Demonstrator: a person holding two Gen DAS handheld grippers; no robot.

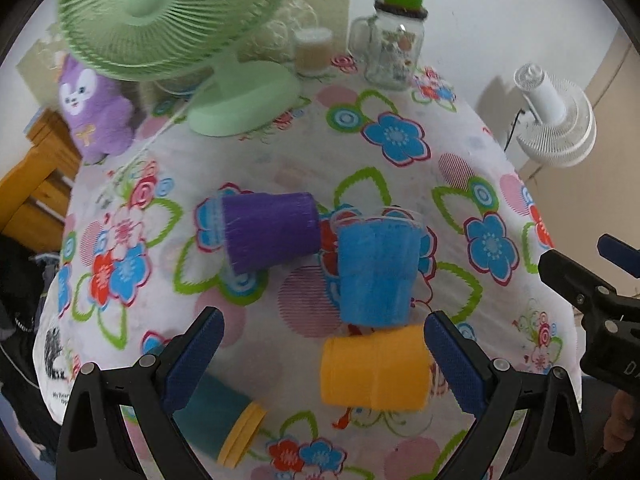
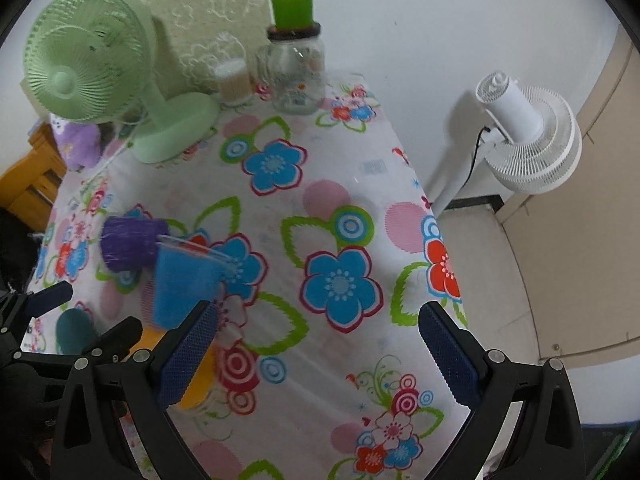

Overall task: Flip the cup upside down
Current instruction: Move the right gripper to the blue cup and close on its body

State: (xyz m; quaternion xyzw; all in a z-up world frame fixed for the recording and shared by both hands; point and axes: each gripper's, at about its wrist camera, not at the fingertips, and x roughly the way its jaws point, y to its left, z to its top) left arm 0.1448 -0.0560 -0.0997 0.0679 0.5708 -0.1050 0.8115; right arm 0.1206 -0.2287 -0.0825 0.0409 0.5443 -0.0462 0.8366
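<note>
Several cups sit on the floral tablecloth (image 1: 280, 152). A purple cup (image 1: 270, 230) lies on its side. A blue cup (image 1: 376, 270) stands upright beside it. A yellow cup (image 1: 376, 368) lies on its side between my left gripper's open fingers. A teal cup with a yellow rim (image 1: 224, 416) lies behind the left finger (image 1: 192, 356). My left gripper (image 1: 322, 360) is open and holds nothing. My right gripper (image 2: 318, 354) is open and empty over bare cloth, right of the blue cup (image 2: 182, 286) and the purple cup (image 2: 130, 246). The right gripper also shows at the left wrist view's right edge (image 1: 588, 280).
A green desk fan (image 1: 172, 20), a purple plush toy (image 1: 94, 108), a glass jar with a green cup on top (image 1: 394, 50) and a small container (image 1: 314, 50) stand at the table's far end. A white floor fan (image 2: 528, 136) stands beyond the right table edge (image 2: 436, 216).
</note>
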